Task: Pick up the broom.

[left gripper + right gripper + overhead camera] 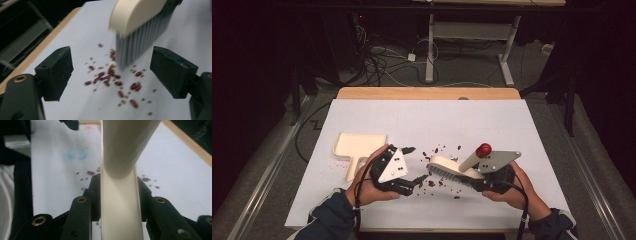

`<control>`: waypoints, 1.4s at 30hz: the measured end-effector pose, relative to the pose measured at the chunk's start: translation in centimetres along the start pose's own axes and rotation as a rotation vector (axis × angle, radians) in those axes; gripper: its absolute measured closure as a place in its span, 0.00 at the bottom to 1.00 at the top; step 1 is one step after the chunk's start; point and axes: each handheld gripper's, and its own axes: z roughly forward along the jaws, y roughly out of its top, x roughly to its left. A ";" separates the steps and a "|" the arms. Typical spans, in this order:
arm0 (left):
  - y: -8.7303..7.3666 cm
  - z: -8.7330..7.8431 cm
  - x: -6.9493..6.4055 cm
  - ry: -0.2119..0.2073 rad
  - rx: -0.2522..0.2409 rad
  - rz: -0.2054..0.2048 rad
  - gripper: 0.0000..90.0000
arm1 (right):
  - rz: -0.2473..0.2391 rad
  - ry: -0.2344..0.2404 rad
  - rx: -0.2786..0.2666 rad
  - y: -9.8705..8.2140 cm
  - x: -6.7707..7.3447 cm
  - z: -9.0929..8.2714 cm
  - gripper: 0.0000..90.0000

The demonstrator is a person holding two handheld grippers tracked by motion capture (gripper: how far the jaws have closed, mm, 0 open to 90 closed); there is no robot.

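While the right gripper [477, 176] is clamped on the cream handle of a hand brush [452, 169], the brush head is held with its grey bristles pointing down at the white bench [492, 120], among a scatter of red beans [110, 77] and smaller greenish grains. The left gripper [414, 164] is held with its jaws wide apart and nothing between them, just left of the scatter; in the left gripper view the beans are seen lying on the bench between and beyond its jaws, with the bristles just behind them. A cream dustpan [354, 148] lies flat on the bench further left, beyond the left hand [369, 187], its handle pointing toward the person. The brush's long axis runs roughly left to right, head toward the dustpan. The left gripper is judged the nearer to the dustpan, so the pan would likely be taken by it, and the beans swept leftward.
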 end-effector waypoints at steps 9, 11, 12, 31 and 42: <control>-5.4 -3.8 1.4 0.187 0.060 -0.096 0.20 | 0.108 -0.151 -0.040 -0.3 -1.7 -1.7 0.75; -6.8 -4.4 1.5 0.215 0.077 -0.126 0.20 | 0.122 -0.173 -0.044 -0.5 -2.1 -2.0 0.75; -7.5 -4.6 1.4 0.224 0.090 -0.139 0.20 | 0.134 -0.179 -0.050 -0.6 -2.3 -2.2 0.75; -11.2 -6.4 0.5 0.252 0.177 -0.204 0.20 | 0.242 -0.365 0.012 -2.9 -6.5 -2.3 0.75; -11.4 -6.8 0.6 0.251 0.176 -0.216 0.20 | 0.247 -0.390 0.032 -2.9 -6.9 -1.8 0.75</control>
